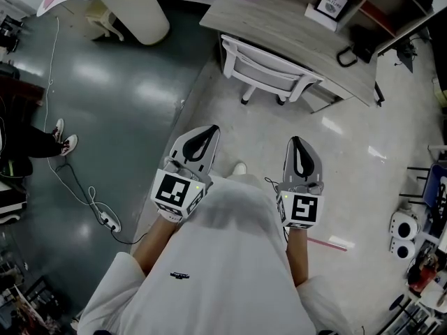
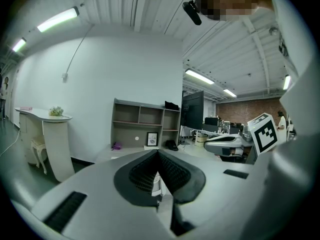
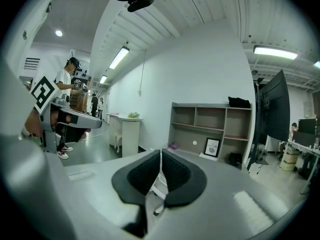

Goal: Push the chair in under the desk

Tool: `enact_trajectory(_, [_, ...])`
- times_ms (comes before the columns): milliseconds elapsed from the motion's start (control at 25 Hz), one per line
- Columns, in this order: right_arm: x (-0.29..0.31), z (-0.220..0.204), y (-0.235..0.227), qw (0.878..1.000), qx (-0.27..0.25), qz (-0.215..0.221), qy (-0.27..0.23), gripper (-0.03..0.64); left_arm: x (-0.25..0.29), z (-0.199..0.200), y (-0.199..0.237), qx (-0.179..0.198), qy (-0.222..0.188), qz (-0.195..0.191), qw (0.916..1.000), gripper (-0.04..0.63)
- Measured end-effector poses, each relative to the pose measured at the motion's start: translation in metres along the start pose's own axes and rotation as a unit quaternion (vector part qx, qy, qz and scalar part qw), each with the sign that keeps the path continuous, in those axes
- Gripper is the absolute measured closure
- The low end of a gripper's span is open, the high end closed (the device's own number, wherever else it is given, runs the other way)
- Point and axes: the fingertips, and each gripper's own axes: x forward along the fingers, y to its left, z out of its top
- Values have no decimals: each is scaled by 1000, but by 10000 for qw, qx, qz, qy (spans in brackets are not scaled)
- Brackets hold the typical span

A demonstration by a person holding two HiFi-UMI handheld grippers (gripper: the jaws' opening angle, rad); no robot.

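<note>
A white chair with a slatted back and castors stands tucked partly under the light wooden desk at the top of the head view. My left gripper and right gripper are held side by side well short of the chair, both shut and empty, tips pointing toward it. In the left gripper view the left gripper has its jaws together, a sliver of the chair showing through the gap behind. The right gripper likewise shows closed jaws, with the chair behind them.
A shelf unit with a framed picture stands on the desk. A white counter is at the top left. A power strip and cable lie on the dark floor at left, near a person's shoes. Equipment crowds the right edge.
</note>
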Motion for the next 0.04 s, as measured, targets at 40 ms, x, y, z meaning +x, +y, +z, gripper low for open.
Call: enact_trajectory(40, [-1,0,-1,10000,2,6,11,606,1,0,-2,-7,8,4,10000,589])
